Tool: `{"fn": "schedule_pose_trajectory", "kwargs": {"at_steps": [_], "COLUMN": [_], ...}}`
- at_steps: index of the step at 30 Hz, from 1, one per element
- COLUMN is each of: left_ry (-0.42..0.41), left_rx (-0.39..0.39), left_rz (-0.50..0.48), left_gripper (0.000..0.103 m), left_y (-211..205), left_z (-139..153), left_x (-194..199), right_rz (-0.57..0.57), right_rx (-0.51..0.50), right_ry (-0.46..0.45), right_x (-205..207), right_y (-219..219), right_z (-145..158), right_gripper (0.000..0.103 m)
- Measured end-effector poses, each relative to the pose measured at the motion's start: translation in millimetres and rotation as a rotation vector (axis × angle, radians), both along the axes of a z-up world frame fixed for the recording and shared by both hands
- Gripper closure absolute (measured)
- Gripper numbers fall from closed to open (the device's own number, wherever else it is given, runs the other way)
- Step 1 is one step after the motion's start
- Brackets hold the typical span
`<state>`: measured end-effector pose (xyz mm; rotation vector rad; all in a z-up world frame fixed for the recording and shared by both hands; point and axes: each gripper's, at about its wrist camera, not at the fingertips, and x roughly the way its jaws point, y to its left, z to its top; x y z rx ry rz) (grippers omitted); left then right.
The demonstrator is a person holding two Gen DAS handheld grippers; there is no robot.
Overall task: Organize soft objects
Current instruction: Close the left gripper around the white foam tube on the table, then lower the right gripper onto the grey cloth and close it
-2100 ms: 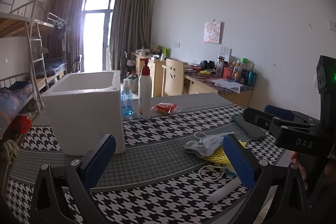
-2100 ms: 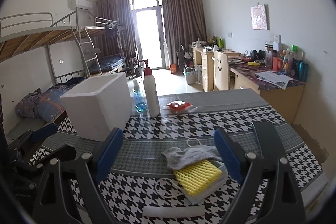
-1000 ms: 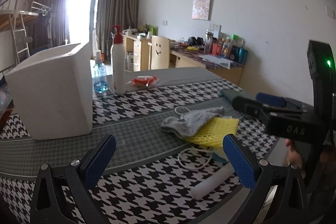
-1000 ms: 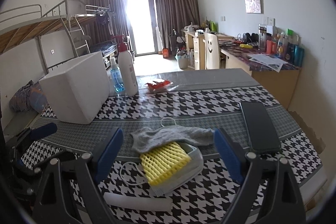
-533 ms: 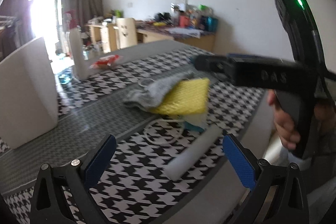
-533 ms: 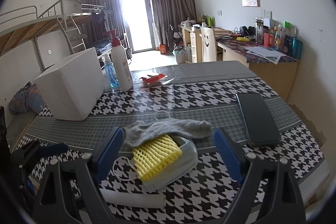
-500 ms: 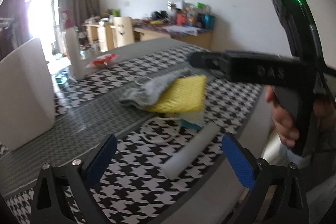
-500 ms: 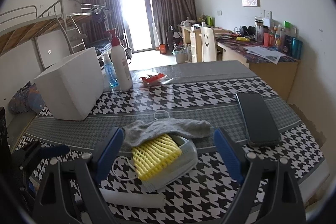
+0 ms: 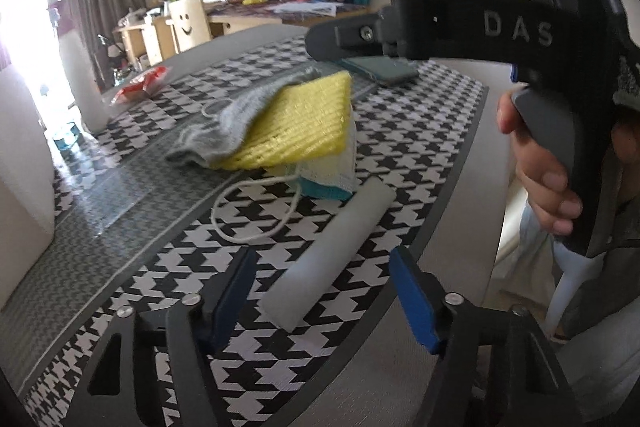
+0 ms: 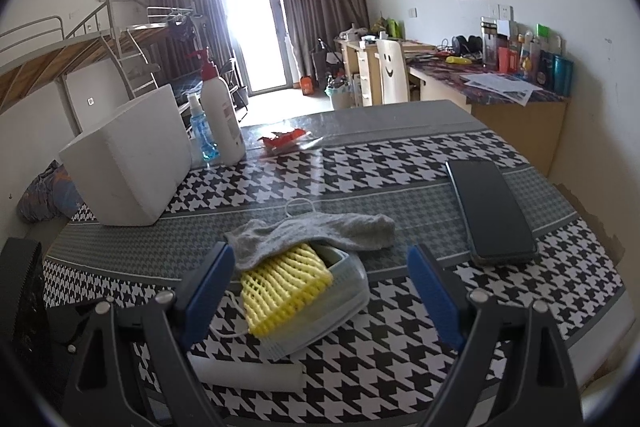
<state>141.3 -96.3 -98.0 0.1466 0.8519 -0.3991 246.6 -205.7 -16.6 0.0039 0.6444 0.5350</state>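
On the houndstooth tablecloth [image 10: 360,171] lies a pile: a grey sock [image 10: 320,231] over a yellow foam net [image 10: 280,291], both on a pale blue face mask [image 10: 332,307]. My right gripper [image 10: 320,293] hovers open just before this pile, with nothing between its fingers. A white foam tube [image 9: 332,247] lies near the table's front edge. My left gripper [image 9: 324,301] points down at the tube. Its jaws are closing with the tube's near end between them, and a gap shows on both sides. The left wrist view also shows the sock [image 9: 232,123], net [image 9: 300,123] and mask [image 9: 332,175].
A white foam box [image 10: 128,159] stands at the back left, beside a lotion bottle [image 10: 222,119], a small blue bottle [image 10: 200,135] and a red wrapper [image 10: 284,139]. A dark phone [image 10: 492,211] lies to the right. A hand [image 9: 540,179] holds the right tool's handle.
The left gripper has swung right and down from the box side to the foam tube, and its jaws have narrowed around the tube's near end. The right gripper has hardly moved.
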Motion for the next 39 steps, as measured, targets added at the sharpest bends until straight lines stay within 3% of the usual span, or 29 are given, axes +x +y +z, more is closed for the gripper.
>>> {"fn": "schedule_pose_trajectory", "kwargs": {"at_steps": [4, 9, 15, 18, 29, 34, 39], "left_ry": [0.002, 0.0, -0.004, 0.0, -0.033, -0.059, -0.075], "left_rx": [0.027, 0.049, 0.101, 0.07, -0.056, -0.112, -0.124], "left_rz": [0.001, -0.021, -0.073, -0.062, -0.124, -0.1, -0.002], "left_gripper": [0.047, 0.068, 0.079, 0.084, 0.087, 0.087, 0.087], "left_y": [-0.2, 0.4, -5.2, 0.0, 11.8, 25.0, 45.0], "left_z": [-3.9, -3.9, -1.7, 0.1, 21.1, 32.7, 36.1], "left_x": [2.8, 1.6, -2.0, -1.5, -31.6, -41.0, -37.6], "right_rz": [0.002, 0.004, 0.014, 0.016, 0.011, 0.015, 0.027], "right_rx": [-0.007, 0.0, 0.012, 0.013, 0.022, 0.015, 0.015], "right_ry": [0.011, 0.029, 0.038, 0.031, 0.01, 0.008, 0.01], "right_x": [2.0, 8.0, 11.3, 10.0, 9.9, 12.1, 17.0], "right_y": [1.1, 2.3, 3.5, 5.0, 5.8, 11.6, 20.6], "right_z": [-4.2, -8.7, -8.6, -7.9, -0.2, 0.0, 0.9], "right_gripper": [0.012, 0.012, 0.012, 0.012, 0.012, 0.012, 0.012]}}
